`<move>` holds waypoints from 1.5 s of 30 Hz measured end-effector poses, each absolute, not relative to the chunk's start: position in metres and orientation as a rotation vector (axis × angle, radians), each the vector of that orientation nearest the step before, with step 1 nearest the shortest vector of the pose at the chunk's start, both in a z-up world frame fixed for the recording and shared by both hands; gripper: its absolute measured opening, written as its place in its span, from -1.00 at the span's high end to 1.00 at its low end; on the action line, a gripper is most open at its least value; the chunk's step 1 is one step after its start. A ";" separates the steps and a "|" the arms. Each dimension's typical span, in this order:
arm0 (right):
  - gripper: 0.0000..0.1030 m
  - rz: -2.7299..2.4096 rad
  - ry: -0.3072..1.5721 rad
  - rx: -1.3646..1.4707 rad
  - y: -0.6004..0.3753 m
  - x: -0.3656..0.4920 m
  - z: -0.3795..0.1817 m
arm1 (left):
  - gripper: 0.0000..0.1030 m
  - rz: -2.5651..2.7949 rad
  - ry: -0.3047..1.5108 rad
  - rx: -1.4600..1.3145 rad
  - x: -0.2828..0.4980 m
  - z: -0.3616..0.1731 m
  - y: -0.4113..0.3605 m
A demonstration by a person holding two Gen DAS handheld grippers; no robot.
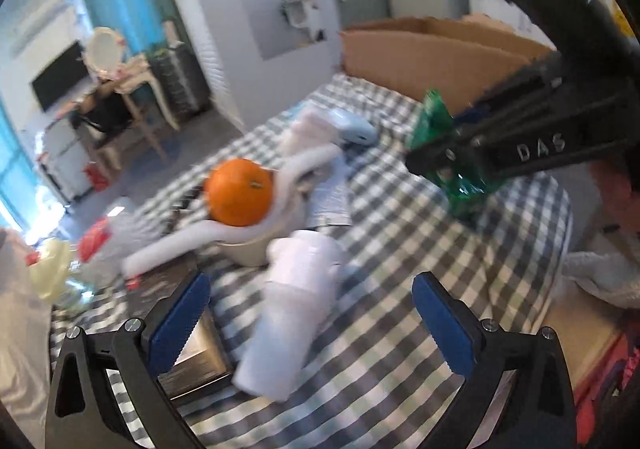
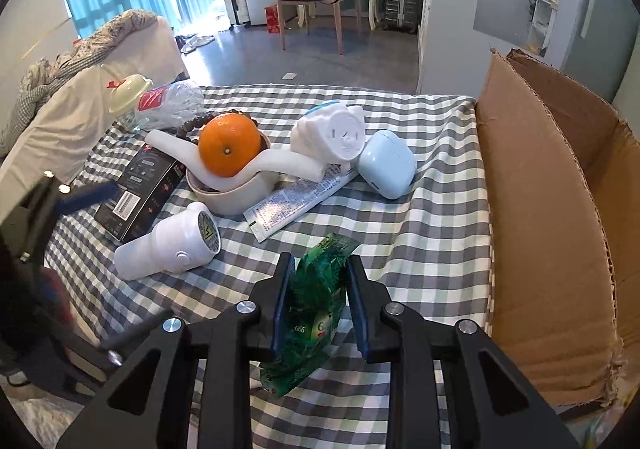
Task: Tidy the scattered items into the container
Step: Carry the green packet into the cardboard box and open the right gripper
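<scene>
Crinkly green foil fills the near view: the right gripper (image 2: 318,281) has its blue pads pinched on a glossy green snack packet (image 2: 312,305), which hangs creased and twisted above the checked tablecloth (image 2: 420,241). Over at the cloth's right edge stands the cardboard box (image 2: 560,209), corrugated, rough-torn at its flaps, open-topped, just beside the gripper.

Now the left gripper (image 1: 312,309): jaws spread as wide as they go, ridged blue pads (image 1: 180,325) apart and gripping nothing. Between them, lying on the cloth, sits a smooth white plastic device (image 1: 296,301), barrel-shaped with a round labelled end, blurred in this view.

Behind it, toward the cloth's middle, a round dimpled orange (image 2: 229,147) rests in a cream bowl (image 2: 232,193), on a curved strip of white foam (image 2: 276,163). Dark wooden beads (image 2: 202,125) loop behind the bowl. A matte black carton (image 2: 138,193) lies flat at the left edge.

Further right, a lumpy white foam block (image 2: 332,135) leans by a pale blue rounded case (image 2: 386,165), with a flat printed tube (image 2: 296,201) stretched in front. At the far left corner, a clear crumpled bottle (image 2: 168,105) lies beside a pale yellow lid (image 2: 128,91).
</scene>
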State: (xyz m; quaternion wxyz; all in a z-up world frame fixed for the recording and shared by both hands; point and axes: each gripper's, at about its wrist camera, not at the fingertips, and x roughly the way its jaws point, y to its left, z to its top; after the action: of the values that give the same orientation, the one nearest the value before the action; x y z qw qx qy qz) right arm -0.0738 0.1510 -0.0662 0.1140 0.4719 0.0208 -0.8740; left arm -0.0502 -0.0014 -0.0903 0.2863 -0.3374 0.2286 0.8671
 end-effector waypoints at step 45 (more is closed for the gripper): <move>0.76 -3.064 -0.019 0.950 0.282 -0.020 0.078 | 0.04 2.231 0.216 -0.623 -0.065 0.075 0.132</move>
State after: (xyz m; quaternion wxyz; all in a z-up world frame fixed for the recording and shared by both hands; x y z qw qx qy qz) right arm -0.0198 0.2820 0.0779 -0.0331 0.2960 -0.0058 -0.9546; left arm -0.0654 0.1321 0.0746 0.3964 -0.2460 0.0853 0.8804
